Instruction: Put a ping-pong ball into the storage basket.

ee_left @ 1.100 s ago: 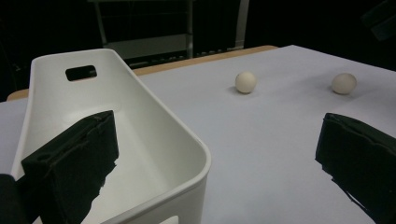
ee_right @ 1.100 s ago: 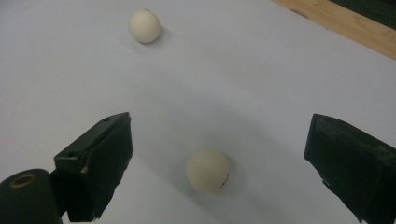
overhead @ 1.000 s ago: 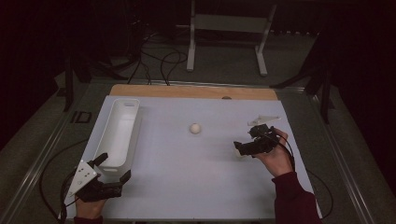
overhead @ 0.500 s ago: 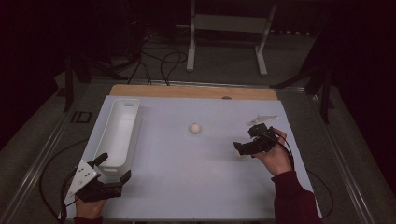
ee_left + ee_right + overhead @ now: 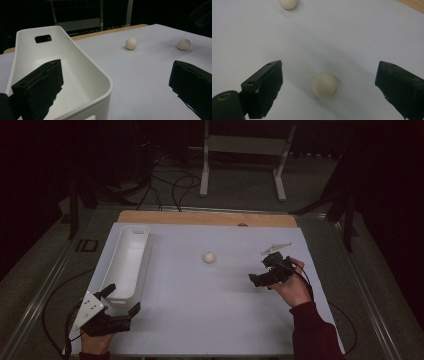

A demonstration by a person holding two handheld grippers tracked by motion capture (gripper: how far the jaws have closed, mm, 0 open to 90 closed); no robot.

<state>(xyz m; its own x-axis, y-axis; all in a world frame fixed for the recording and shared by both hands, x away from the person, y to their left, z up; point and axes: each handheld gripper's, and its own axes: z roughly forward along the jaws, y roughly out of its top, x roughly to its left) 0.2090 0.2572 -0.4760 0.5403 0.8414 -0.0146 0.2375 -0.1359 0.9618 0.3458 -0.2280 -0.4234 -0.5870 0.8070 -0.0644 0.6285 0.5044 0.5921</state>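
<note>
My right gripper [image 5: 329, 86] hovers with fingers spread around a small, light, smooth ball [image 5: 324, 85] near the surface's right edge. It can roll away, so I'd pinch across its widest middle.

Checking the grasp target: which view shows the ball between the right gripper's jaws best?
The right gripper view: the ball lies large and sharp on the table midway between the open jaws of the right gripper. The left gripper view shows it small and far off. In the high view the gripper covers it.
</note>
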